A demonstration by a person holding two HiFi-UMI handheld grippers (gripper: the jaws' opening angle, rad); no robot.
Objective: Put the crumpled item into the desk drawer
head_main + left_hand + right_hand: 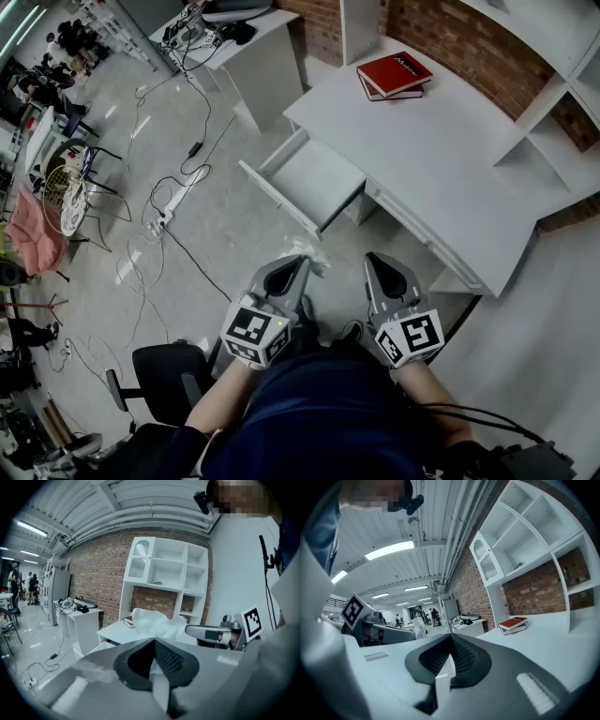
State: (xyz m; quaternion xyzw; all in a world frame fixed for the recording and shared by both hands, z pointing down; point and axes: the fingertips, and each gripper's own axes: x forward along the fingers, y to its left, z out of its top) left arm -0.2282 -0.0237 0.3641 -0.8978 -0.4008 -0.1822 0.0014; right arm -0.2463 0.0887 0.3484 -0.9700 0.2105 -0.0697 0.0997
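Observation:
A crumpled white item (307,251) is pinched at the tip of my left gripper (300,264), which is shut on it. In the left gripper view the crumpled item (154,622) bulges above the closed jaws of the left gripper (153,640). The desk drawer (317,181) stands pulled open ahead of both grippers, and its inside looks bare. My right gripper (379,262) hangs beside the left one, shut with nothing in it. The right gripper (450,637) shows its jaws together, and the crumpled item (420,627) appears at its left.
The white desk (441,159) carries two red books (395,74) at its far end; the books (513,624) also show in the right gripper view. White shelves (553,112) rise at the right. Cables and a power strip (167,208) trail on the floor at left; a black chair (164,375) is behind.

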